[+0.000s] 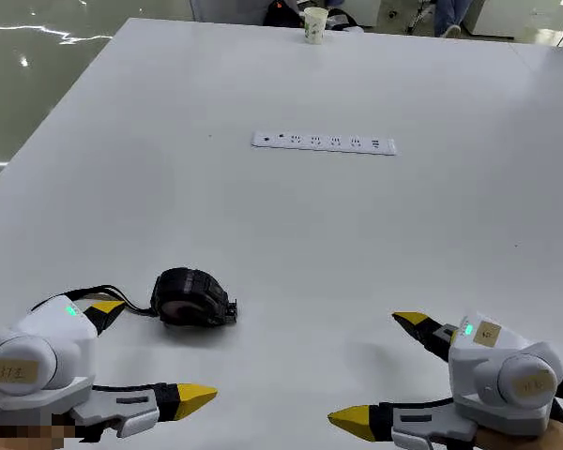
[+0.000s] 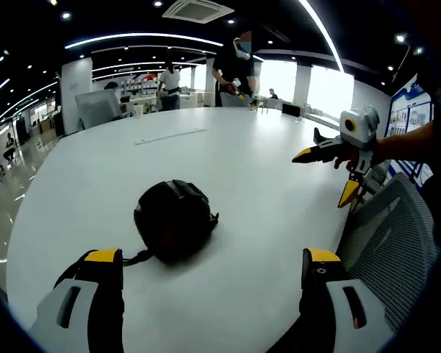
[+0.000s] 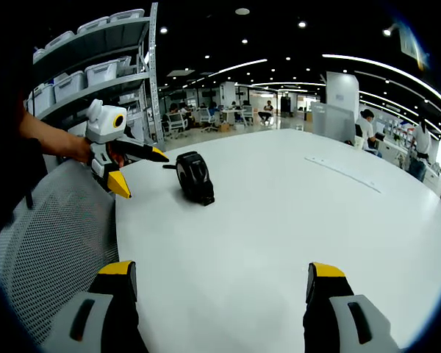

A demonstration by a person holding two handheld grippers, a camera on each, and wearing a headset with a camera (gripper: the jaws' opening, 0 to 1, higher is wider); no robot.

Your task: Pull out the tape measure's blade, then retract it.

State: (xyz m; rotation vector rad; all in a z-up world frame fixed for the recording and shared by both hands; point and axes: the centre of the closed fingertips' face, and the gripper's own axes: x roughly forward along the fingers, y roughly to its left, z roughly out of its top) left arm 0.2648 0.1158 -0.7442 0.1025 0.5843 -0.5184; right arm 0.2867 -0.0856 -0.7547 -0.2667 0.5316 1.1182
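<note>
The tape measure [image 1: 192,298] lies on its side on the white counter [image 1: 357,234], near my edge and left of centre – a black, round case, free of both claws. A black strap [image 1: 84,295] runs from it to the left, looping toward the upper jaw of the left claw [image 1: 152,350]. That claw is spread wide with nothing between its yellow-tipped jaws; it sits just beside the tape measure, and in the left gripper view the case lies straight ahead, closer to the left jaw. I cannot tell whether the jaw touches the strap. The right claw [image 1: 375,369] is also gaping and empty, well apart from the tape measure on the right side – in its own view the case is far off, up and left. Further out, a white power strip [image 1: 324,142] lies mid-counter, and a paper cup [image 1: 315,24] stands at the far edge.
</note>
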